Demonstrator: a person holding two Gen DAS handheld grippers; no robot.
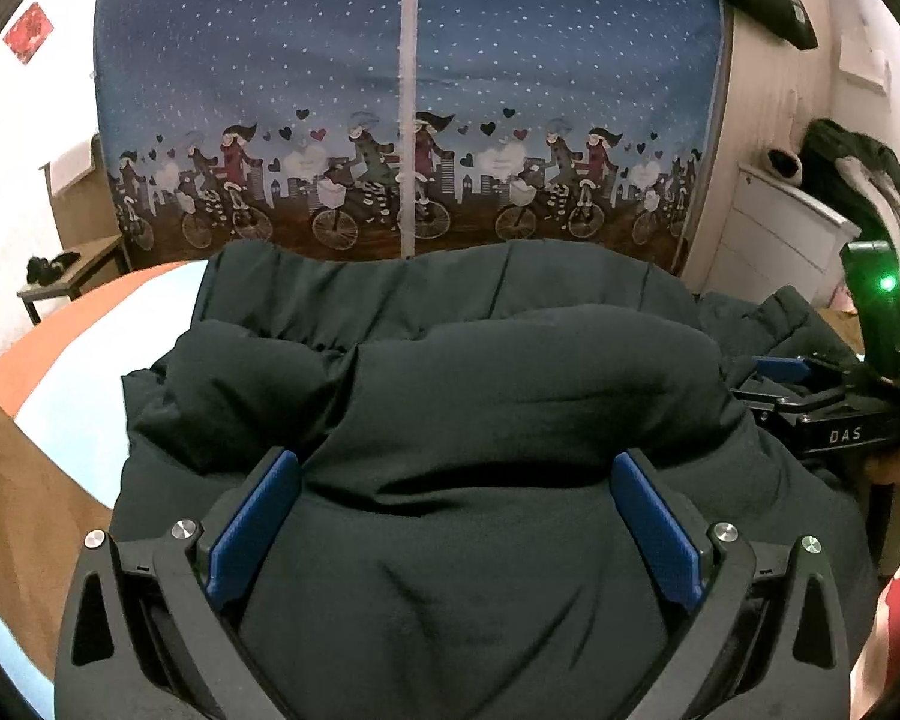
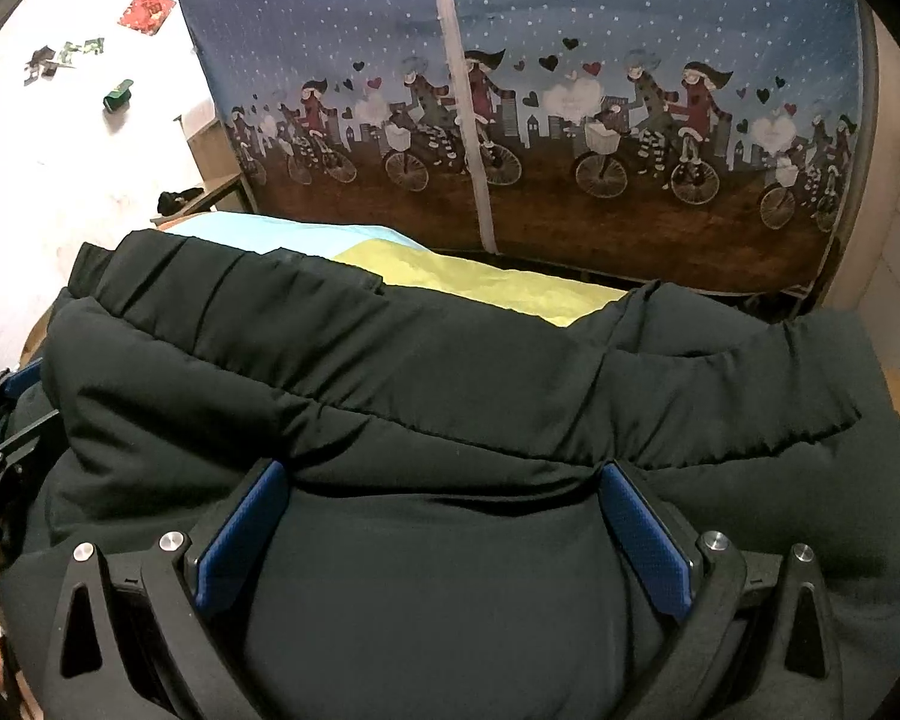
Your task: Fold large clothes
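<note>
A big black puffy jacket (image 1: pixel 510 372) lies bunched and folded over on the bed; it also fills the right wrist view (image 2: pixel 450 396). My left gripper (image 1: pixel 456 468) is wide open, its blue pads (image 1: pixel 258 516) on either side of a thick fold of the jacket that bulges between them. My right gripper (image 2: pixel 444 480) is wide open too, its blue pads (image 2: pixel 642 528) astride another thick fold. The right gripper's body (image 1: pixel 834 414) shows at the jacket's right edge, and the left gripper's frame (image 2: pixel 0 432) at its left edge.
The bed sheet has light blue (image 1: pixel 84 396), orange, brown and yellow (image 2: pixel 468 282) patches. A blue fabric wardrobe with a cyclist print (image 1: pixel 408 120) stands just behind the bed. A small side table (image 1: pixel 78 276) is at the left, white drawers with dark clothes (image 1: pixel 792 228) at the right.
</note>
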